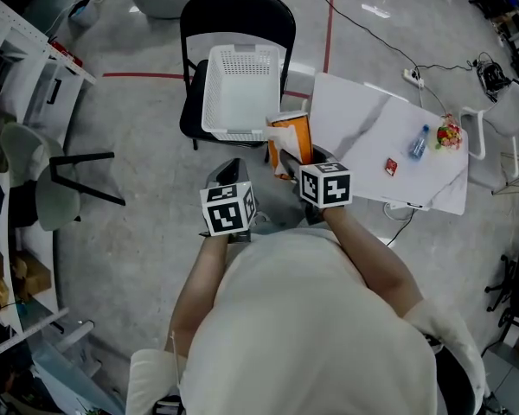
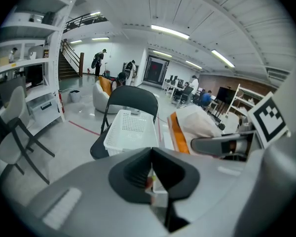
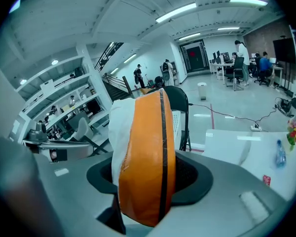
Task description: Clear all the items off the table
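Right gripper (image 3: pixel 148 181) clamped on a puffy orange-and-white bag (image 3: pixel 143 147), left gripper (image 2: pixel 152 174) pinched closed, near the boxy perforated white plastic basket (image 1: pixel 233 130).

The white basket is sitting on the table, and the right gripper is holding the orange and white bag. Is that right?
Not quite. The white basket sits on the black chair, not on the table; the head view shows this. The rest is right: the right gripper is holding the orange and white bag.
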The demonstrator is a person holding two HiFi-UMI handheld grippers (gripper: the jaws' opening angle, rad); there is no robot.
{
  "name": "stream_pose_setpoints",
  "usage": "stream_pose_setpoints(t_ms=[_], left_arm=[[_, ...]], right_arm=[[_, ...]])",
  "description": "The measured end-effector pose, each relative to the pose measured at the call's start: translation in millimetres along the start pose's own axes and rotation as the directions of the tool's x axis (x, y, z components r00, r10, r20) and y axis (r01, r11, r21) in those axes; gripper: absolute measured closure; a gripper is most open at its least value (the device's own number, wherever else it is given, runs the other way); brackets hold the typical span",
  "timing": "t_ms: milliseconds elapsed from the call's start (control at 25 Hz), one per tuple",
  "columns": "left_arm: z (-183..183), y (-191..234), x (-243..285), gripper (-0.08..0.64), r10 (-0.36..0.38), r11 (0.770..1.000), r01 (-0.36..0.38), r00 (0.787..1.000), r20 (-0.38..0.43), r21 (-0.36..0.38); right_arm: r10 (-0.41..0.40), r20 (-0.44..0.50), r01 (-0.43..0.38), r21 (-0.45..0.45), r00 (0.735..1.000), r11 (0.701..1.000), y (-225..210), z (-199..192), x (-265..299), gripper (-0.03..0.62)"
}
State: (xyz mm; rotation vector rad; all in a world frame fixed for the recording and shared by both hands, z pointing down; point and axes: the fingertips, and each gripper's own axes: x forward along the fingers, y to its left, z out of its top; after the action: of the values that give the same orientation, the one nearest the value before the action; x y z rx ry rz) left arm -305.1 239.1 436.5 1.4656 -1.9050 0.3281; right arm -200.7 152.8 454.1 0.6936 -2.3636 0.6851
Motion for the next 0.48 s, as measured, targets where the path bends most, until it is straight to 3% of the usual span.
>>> stream_pose_setpoints(t_ms=[480], left_arm=[[8.0, 24.6, -0.5, 0.551, 0.008, 0.999, -0.008, 1.000, -0.006, -0.039]], right_arm=[[-0.005, -0.031, 0.005, -0.011, 1.000, 1.000, 8.6, 14.2, 16.9, 0.347]])
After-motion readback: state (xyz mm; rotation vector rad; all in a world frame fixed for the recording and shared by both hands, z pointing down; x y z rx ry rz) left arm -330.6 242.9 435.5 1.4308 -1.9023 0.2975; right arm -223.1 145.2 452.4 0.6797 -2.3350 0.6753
